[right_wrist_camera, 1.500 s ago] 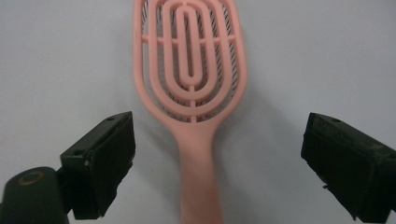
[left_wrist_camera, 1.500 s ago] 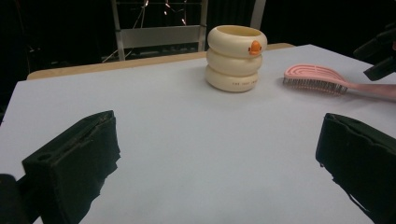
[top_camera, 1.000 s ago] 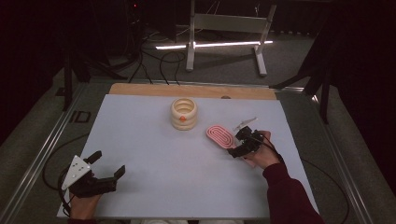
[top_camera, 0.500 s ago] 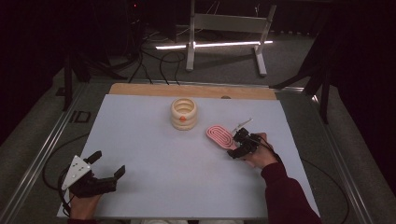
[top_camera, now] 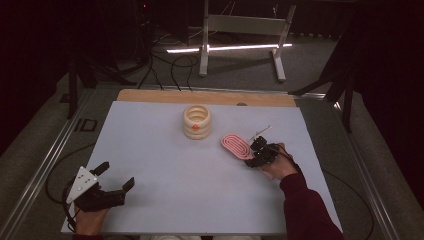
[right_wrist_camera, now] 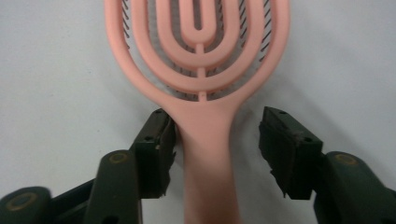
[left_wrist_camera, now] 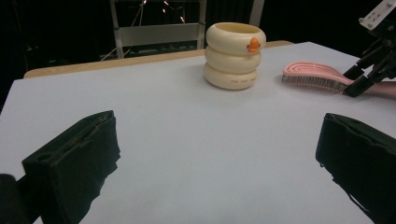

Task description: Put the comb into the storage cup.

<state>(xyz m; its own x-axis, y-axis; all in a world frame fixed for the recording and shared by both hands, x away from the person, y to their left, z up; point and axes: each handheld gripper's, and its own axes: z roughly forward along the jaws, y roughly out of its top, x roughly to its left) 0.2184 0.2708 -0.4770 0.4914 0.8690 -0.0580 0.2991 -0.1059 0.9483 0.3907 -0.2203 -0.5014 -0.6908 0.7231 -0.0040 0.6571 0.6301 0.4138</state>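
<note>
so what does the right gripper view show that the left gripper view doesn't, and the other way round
Right gripper view: the pink plastic hairbrush's looped back from above, its handle between the right gripper's fingers, which have just been closing; one finger touches the handle, the other stands apart.
Left gripper view: the cream ribbed cup with a small orange duck, and the left gripper's wide-open fingers over bare table.
Both: the hairbrush, the right gripper and the pale grey tabletop.

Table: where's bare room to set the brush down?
Free: the wide middle of the table between the left gripper and the cup, plus the far left corner. Crowded: the right side, where the right gripper straddles the brush handle near the cup.
</note>
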